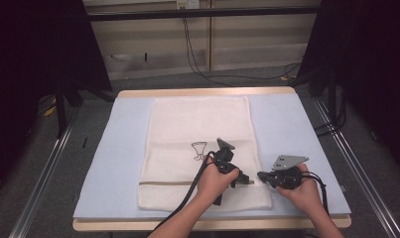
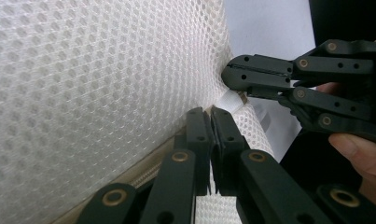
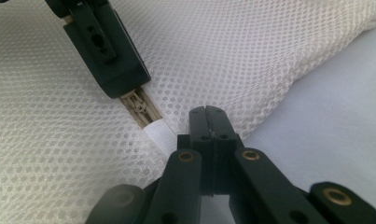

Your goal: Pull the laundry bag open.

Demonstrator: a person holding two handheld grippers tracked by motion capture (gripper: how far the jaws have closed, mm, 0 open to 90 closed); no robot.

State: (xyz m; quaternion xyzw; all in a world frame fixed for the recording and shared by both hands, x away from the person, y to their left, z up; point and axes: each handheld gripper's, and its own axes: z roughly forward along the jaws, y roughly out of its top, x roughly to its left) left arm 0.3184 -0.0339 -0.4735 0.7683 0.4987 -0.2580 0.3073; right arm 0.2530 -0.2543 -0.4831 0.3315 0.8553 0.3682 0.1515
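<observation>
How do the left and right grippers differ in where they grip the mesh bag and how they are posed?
The left gripper is shut on the zipper line, while the right gripper pinches the mesh bag at its edge, just past the zipper's white end tab. In the high view the left gripper lies over the bag and the right gripper comes in from beside it, over the blue mat. Both have their jaws closed and meet near the same corner.

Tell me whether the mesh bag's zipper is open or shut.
Shut: the zipper teeth look meshed beside the left gripper, and the mesh bag lies flat.
</observation>
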